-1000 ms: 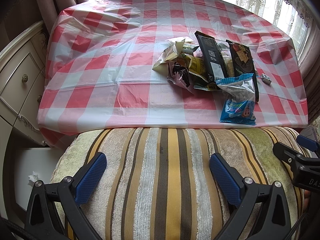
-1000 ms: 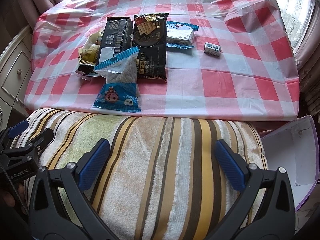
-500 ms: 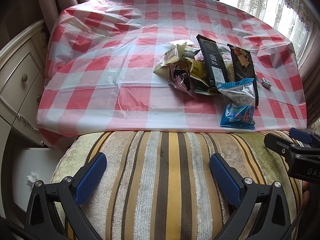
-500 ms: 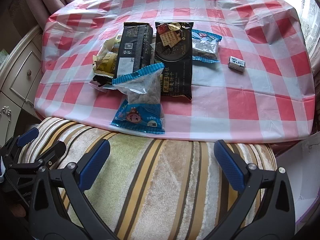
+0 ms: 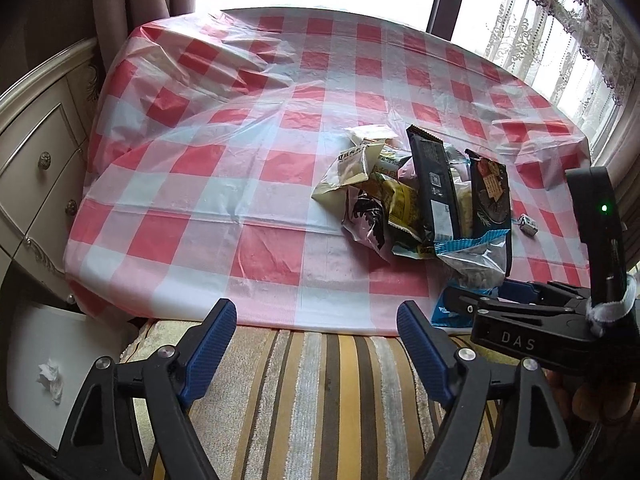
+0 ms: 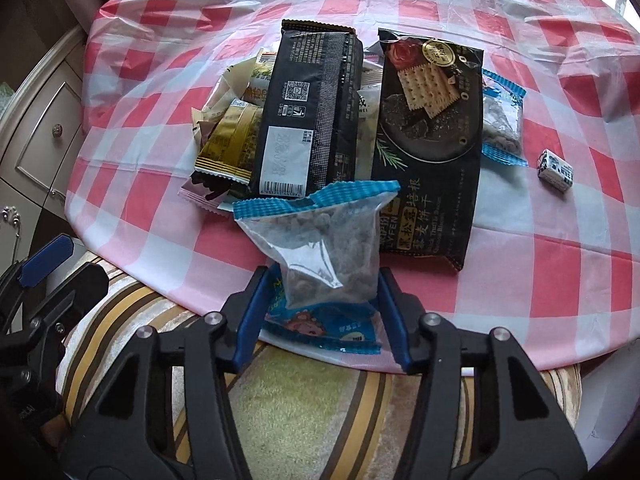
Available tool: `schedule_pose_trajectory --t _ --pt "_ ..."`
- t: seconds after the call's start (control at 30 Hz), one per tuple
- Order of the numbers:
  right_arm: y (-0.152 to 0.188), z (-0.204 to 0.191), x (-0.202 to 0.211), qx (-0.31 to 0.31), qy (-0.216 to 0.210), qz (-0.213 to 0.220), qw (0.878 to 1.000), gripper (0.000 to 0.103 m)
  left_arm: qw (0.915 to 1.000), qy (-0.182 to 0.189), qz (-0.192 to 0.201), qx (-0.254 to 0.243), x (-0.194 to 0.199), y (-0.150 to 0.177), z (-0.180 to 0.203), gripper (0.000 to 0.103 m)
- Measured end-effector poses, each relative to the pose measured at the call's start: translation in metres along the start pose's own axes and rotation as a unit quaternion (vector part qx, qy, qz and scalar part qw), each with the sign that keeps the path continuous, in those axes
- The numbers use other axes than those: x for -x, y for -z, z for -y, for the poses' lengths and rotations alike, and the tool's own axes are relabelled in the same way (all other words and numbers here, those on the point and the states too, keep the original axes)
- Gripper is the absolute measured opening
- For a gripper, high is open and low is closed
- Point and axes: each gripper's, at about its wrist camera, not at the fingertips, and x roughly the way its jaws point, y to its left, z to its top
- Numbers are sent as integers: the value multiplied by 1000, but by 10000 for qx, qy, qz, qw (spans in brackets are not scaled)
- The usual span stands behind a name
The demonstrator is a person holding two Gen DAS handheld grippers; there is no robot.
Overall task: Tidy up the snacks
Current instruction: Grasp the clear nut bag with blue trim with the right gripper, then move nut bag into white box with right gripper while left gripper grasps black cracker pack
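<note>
Checked tablecloth [image 5: 256,184] over the table – snack packets [image 6: 320,120] heaped, small box [image 6: 555,169] apart

Snack packets [image 6: 320,120] heaped, blue-edged bag [image 6: 324,248] nearest

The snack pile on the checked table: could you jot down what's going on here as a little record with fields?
surface: table under a red-and-white checked cloth
snacks: one overlapping pile; a small candy lies apart on its right
nearest item: blue-topped bag, at the table's near edge
behind it: cracker pack, black pack, yellow packets
right gripper: fingers on either side of the bag's lower end, narrowed around it; grip not certain
left gripper: open, empty, over the striped cushion
</note>
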Motion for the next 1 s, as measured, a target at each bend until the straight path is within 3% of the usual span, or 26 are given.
schedule_pose_trajectory --t 0.13,0.23,0.37,0.67,0.8,1.0 --pt "1 11 8 -172 -154 53 9997 47 9995 316 34 30 -7 -16 7 71" --pt "4 22 20 -295 -189 175 9992 44 9993 349 48 -128 -11 -26 21 61" --pt "9 42 34 -532 -217 298 9979 41 9991 314 62 -278 -15 -37 39 61" --pt "24 95 63 -1123 -204 591 9917 41 9964 713 -147 -433 -32 -50 90 62" --pt "36 125 78 -1380 -71 729 9877 41 9953 758 -199 -568 -42 -55 119 74" --pt "51 159 95 -1701 97 881 9814 41 9938 697 -492 -713 -67 -60 158 79"
